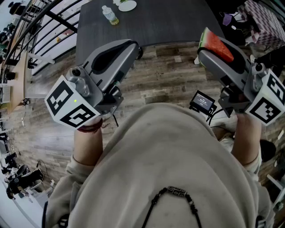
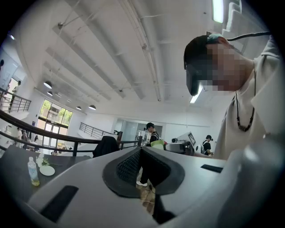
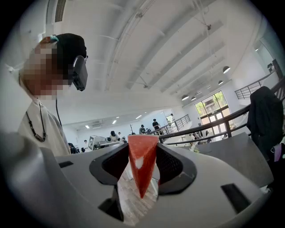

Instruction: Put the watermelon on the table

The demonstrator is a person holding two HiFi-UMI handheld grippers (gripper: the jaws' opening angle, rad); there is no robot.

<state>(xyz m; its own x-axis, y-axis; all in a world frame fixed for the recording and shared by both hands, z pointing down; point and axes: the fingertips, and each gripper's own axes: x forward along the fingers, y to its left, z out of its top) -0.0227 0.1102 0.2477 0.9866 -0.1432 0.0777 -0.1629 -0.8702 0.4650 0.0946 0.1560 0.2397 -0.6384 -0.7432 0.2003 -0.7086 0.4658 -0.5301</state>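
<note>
Noted nearest, in the head view: a beige sweatshirt point(image 1: 178, 156) and two raised forearms. Found the grey left hand-held gripper point(image 1: 132, 48) clenched on nothing, jaw tips together, held level beside the body. Judged idle, kept clear so as to leave the carrying to the other side. Found the grey right hand-held gripper point(image 1: 211, 51) grasping a red wedge-shaped watermelon slice with a green rind point(image 1: 218, 44). Flat faces pinched between the ribbed black pads point(image 3: 171, 162), point of the wedge hanging down. Judged a side pinch, chosen to stop the wedge turning and to allow a clean release onto a flat surface. Located the slice in the air over the pale wood-plank floor point(image 1: 164, 75), just short of the near edge of the dark grey matte bench point(image 1: 169, 22); not yet set down. Recorded farther back on that bench: a clear plastic bottle of yellowish drink point(image 1: 110, 15) and a round white plate point(image 1: 128, 5), both well apart from the bare near-right part. Beyond: a black metal railing point(image 1: 60, 20), a white beamed ceiling point(image 3: 156, 53) with round lamps point(image 3: 226, 69), tall windows point(image 3: 211, 109), several people point(image 3: 156, 124) standing far off.
</note>
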